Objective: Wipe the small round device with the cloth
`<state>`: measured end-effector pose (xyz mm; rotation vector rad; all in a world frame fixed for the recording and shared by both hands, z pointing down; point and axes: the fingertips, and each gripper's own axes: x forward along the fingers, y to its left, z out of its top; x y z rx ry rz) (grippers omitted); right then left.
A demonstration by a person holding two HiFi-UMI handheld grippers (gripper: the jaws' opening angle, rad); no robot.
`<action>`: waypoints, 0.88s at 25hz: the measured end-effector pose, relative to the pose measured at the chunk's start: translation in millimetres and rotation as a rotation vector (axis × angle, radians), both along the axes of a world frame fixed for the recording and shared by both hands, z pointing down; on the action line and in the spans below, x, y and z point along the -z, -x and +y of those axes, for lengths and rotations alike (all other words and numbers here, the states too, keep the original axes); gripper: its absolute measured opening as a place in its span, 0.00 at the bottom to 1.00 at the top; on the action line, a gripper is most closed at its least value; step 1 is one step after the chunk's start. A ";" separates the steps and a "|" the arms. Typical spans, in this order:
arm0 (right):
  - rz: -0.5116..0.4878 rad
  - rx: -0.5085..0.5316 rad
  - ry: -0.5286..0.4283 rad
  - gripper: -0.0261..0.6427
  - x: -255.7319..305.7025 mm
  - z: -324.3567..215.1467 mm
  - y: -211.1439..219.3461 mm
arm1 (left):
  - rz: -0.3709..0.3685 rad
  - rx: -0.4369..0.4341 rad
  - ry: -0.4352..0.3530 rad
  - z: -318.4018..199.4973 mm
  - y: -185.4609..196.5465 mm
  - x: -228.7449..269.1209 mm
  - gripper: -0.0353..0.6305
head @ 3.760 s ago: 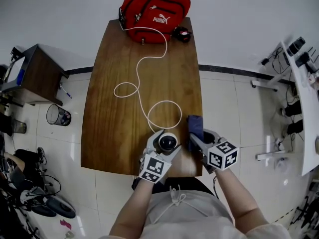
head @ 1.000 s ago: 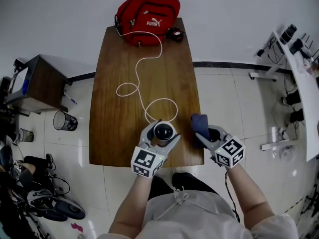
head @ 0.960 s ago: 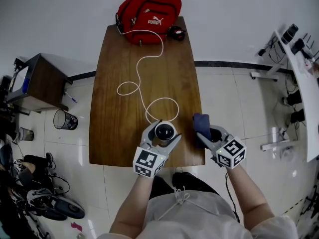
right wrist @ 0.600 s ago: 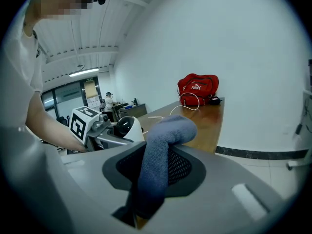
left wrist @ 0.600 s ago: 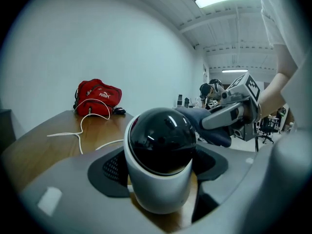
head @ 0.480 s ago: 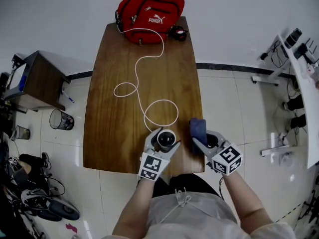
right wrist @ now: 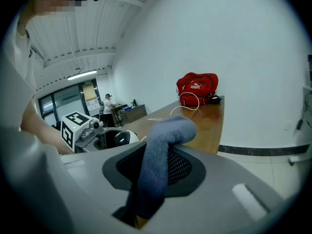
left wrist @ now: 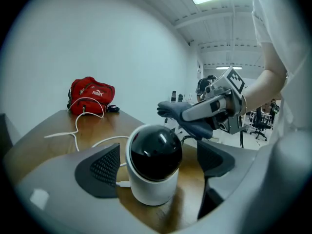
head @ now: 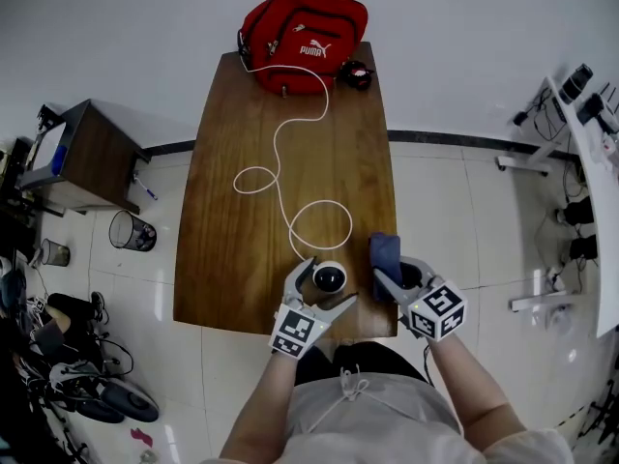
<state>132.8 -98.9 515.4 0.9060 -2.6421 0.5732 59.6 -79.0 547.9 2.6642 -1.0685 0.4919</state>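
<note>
Left tool (head: 329, 281) first: its jaws are opening right now, spread wide on either side of the small round device (head: 329, 277). In the left gripper view I see a clear gap between each dark pad and the device's white body, so nothing is gripped there. The device stands upright on the counter (head: 242, 249), low in the frame and close to the near edge, with its glossy black dome on top.

Right tool (head: 397, 271) now. Its jaws are clamped on the blue cloth (head: 384, 252). In the right gripper view the cloth rises out from between the pads and its free end curls over. The cloth sits just right of the device in the head view, near it but apart from it — I see no contact between the two.

A white cable (head: 280, 153) leaves the device and loops up the middle of the counter toward the red bag (head: 305, 27), which lies at the far end in the top centre of the frame. A small dark object (head: 358, 72) lies beside the bag on its right — I can't tell what it is.
</note>
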 end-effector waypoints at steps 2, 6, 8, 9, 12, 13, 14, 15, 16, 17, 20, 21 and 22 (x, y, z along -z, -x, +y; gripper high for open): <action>-0.007 -0.011 0.000 0.20 12.4 0.8 -1.0 | 0.008 0.045 -0.033 1.8 13.0 27.1 0.79; -0.032 -0.068 -0.010 0.20 36.3 8.8 -9.0 | 0.054 0.186 -0.132 1.8 55.0 92.2 0.79; -0.043 -0.113 -0.034 0.20 48.8 13.7 -15.3 | 0.065 0.243 -0.188 5.4 75.0 119.5 0.71; -0.043 -0.134 -0.051 0.20 54.6 17.0 -18.3 | 0.068 0.261 -0.215 9.2 82.3 131.2 0.57; -0.034 -0.187 -0.103 0.20 70.9 34.8 -24.1 | 0.091 0.287 -0.274 28.8 96.9 156.8 0.15; -0.033 -0.199 -0.116 0.20 75.7 43.6 -24.2 | 0.103 0.290 -0.286 37.7 100.7 163.2 0.06; -0.032 -0.207 -0.125 0.20 80.3 53.7 -23.1 | 0.116 0.290 -0.296 47.6 104.2 169.5 0.06; -0.031 -0.213 -0.134 0.21 84.8 64.9 -20.8 | 0.126 0.286 -0.303 58.6 107.5 175.1 0.06; -0.028 -0.217 -0.142 0.21 89.2 77.5 -17.7 | 0.133 0.280 -0.308 70.8 110.6 179.7 0.06; -0.021 -0.220 -0.150 0.21 93.0 91.5 -14.3 | 0.138 0.270 -0.310 84.2 113.3 182.7 0.06; -0.009 -0.235 -0.173 0.21 101.8 137.2 -2.9 | 0.147 0.230 -0.304 128.2 120.8 185.3 0.06; -0.008 -0.244 -0.178 0.21 104.1 153.8 1.0 | 0.151 0.217 -0.302 143.8 123.4 186.1 0.06; -0.007 -0.254 -0.180 0.21 106.2 170.9 4.6 | 0.155 0.206 -0.302 159.7 125.9 187.4 0.06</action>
